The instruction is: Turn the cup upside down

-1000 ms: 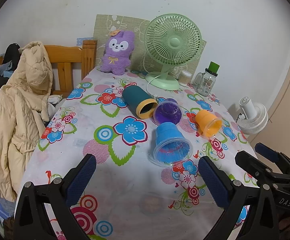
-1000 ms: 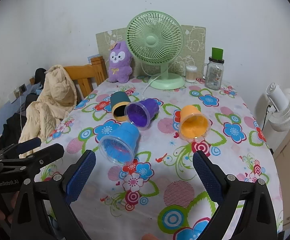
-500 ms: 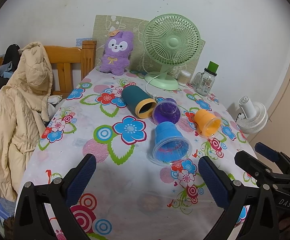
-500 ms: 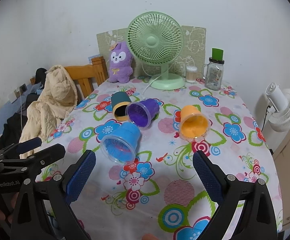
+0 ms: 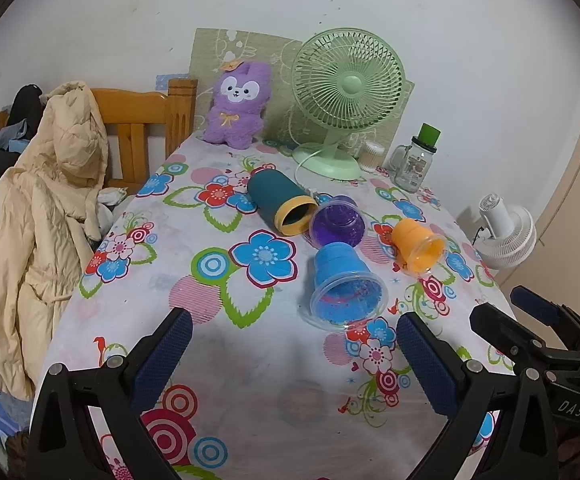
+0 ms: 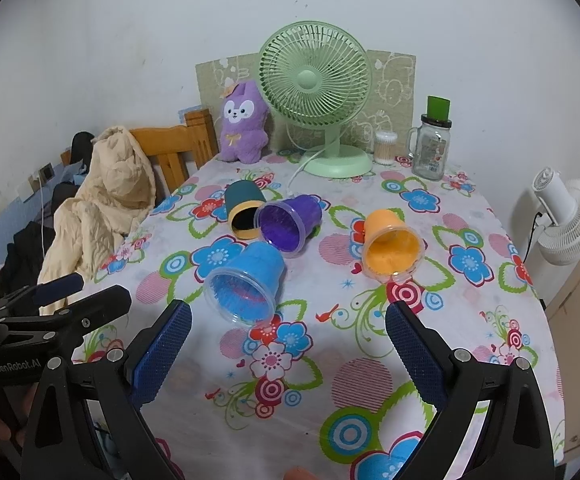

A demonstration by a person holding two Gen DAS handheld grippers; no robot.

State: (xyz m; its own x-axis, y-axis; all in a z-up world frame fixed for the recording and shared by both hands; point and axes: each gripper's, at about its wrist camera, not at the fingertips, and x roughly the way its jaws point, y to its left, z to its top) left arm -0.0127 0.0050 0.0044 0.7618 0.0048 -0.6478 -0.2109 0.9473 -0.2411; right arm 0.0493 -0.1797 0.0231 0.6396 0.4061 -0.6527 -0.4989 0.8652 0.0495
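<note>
- Cups lie ahead of your claws, four of them, all on their sides on the flowered desk (image 6: 490, 216), mouths turned toward you.
- Your left claw (image 5: 292, 354) is spread wide with nothing between its blue pads, hovering over the near edge of the desk; your right claw (image 6: 287, 350) is spread wide and empty too.
- Nearest both claws is the blue cup (image 6: 245, 282): translucent plastic with a clear flared rim and a ribbed inside, tapering to a narrower base that points away from you.
- Just behind it lies the purple cup (image 6: 290, 226), the same translucent ribbed make, its rim close to the blue cup's base; whether they touch I cannot tell.
- Touching the purple cup on its left side is the dark teal cup (image 6: 243, 210), opaque, straight-walled, with a yellow rim and dark interior.
- The orange cup (image 6: 392, 246) lies apart to the right, translucent with a clear rim.
- At the back of the desk stand a green fan (image 6: 318, 100), a purple plush toy (image 6: 243, 124) and a glass jar with a green lid (image 6: 432, 144).
</note>
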